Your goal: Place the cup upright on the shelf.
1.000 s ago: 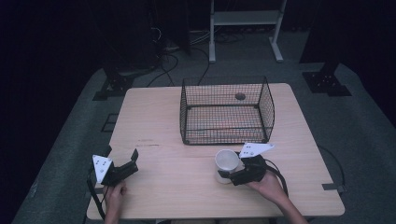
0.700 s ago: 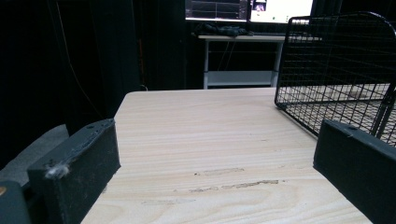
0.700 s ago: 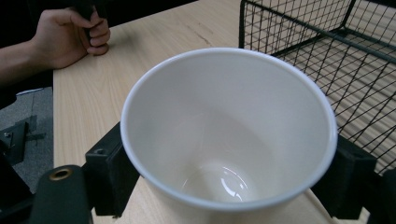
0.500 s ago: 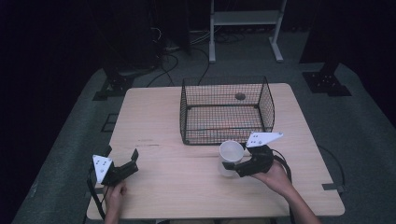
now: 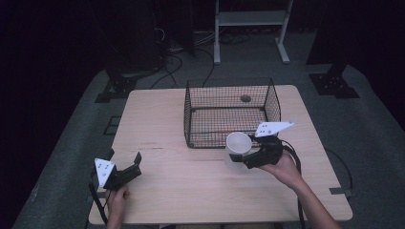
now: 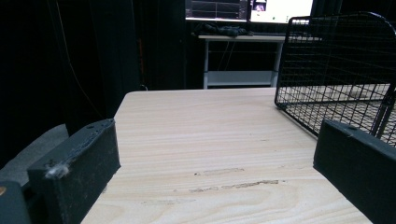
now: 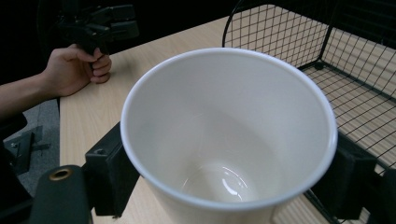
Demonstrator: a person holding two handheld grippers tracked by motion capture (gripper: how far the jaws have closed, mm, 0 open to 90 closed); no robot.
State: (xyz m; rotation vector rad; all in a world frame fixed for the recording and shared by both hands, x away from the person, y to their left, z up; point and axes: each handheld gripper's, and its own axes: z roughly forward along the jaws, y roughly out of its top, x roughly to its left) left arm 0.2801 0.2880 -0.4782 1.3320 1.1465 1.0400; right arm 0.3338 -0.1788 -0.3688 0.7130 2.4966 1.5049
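A white cup hangs tilted a little above the table, just in front of the black wire basket. My right gripper is shut on it. In the right gripper view the cup is empty, and the right gripper has one black jaw pressed on each side of its wall. My left gripper rests near the table's front left corner, open with nothing between its jaws. The left gripper view looks along bare wood toward the basket.
The light wooden table has the basket standing at its middle back, with a small dark round spot inside it. The other hand and its gripper appear far off in the right gripper view. Cables and a white stand lie beyond the table.
My right gripper has lifted the cup off the table and carried it up and closer to the basket's front wall. The left gripper has stayed where it was.
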